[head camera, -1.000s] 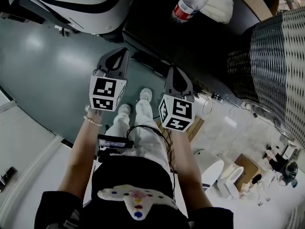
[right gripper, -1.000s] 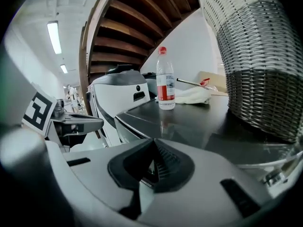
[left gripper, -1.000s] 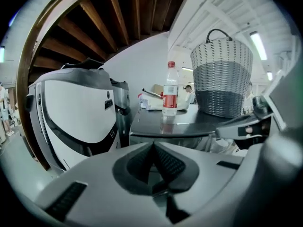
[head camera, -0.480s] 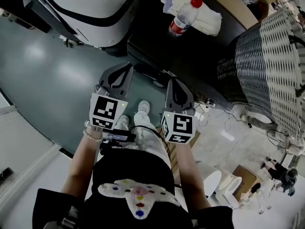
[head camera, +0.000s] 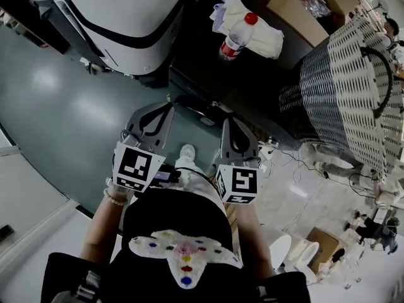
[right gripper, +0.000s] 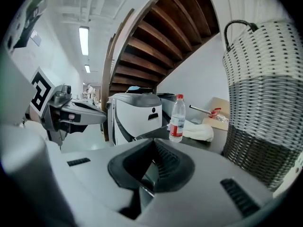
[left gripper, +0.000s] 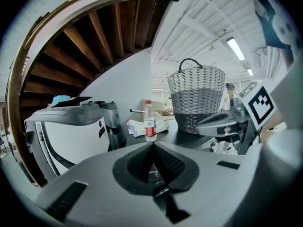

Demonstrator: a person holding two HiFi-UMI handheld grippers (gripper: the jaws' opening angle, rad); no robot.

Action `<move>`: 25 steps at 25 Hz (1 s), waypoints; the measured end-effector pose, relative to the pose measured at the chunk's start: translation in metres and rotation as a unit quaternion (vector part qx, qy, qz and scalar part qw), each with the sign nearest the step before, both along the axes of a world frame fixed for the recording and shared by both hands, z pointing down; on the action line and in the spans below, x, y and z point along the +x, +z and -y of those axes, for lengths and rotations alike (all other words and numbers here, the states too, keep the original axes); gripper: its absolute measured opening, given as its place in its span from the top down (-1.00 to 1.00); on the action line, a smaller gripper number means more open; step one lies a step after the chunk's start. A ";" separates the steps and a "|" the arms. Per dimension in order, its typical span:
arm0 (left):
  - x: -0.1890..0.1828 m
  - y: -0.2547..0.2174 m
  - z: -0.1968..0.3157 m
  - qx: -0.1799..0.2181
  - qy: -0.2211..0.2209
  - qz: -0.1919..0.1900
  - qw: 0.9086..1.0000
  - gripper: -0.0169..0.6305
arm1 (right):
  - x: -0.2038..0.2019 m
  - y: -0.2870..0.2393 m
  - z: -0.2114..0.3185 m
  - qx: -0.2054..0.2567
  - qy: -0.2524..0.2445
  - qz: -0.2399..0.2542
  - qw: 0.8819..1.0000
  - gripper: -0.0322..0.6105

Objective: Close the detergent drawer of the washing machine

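Observation:
My left gripper (head camera: 168,105) and right gripper (head camera: 226,120) are held side by side in front of the person's body, both shut and empty. They point toward a dark-topped unit (head camera: 203,50) that carries a clear bottle with a red cap (head camera: 235,35) and a white cloth (head camera: 255,25). In the left gripper view the shut tips (left gripper: 153,144) sit just below the bottle (left gripper: 150,122). The right gripper view has its tips (right gripper: 152,141) left of the bottle (right gripper: 177,118). I cannot make out a detergent drawer in any view.
A white machine with a grey top and black band (head camera: 120,17) stands at the left on the green floor (head camera: 57,100). A tall woven basket (head camera: 347,93) fills the right of the dark top, with a cardboard box (head camera: 297,8) behind. Cables and boxes (head camera: 319,242) lie at lower right.
Both grippers have risen toward the head camera and stayed shut. The view has tipped up, so more of the dark top, the basket and the white machine shows.

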State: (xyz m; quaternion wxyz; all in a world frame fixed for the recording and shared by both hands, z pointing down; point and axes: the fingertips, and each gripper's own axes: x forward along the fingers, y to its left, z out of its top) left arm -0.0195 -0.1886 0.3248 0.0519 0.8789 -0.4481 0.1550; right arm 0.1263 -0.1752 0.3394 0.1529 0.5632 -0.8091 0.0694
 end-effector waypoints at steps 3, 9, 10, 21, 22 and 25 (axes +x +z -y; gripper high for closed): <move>-0.004 -0.009 -0.009 0.008 0.006 0.001 1.000 0.91 | 0.000 -0.009 -0.004 0.006 -0.001 -0.002 1.000 0.89; -0.022 -0.018 -0.016 0.014 -0.006 -0.001 1.000 0.91 | -0.004 -0.016 -0.010 0.006 -0.009 -0.003 1.000 0.89; -0.023 -0.018 -0.017 0.014 -0.007 -0.002 1.000 0.91 | -0.005 -0.017 -0.010 0.008 -0.012 -0.005 1.000 0.89; -0.016 -0.030 -0.020 0.025 0.006 -0.012 1.000 0.91 | -0.016 -0.024 -0.011 0.022 -0.026 -0.017 0.999 0.89; -0.015 -0.030 -0.020 0.025 0.007 -0.012 1.000 0.91 | -0.016 -0.024 -0.011 0.021 -0.025 -0.017 0.999 0.89; -0.014 -0.029 -0.019 0.026 0.008 -0.012 1.000 0.91 | -0.015 -0.024 -0.011 0.020 -0.023 -0.014 0.999 0.89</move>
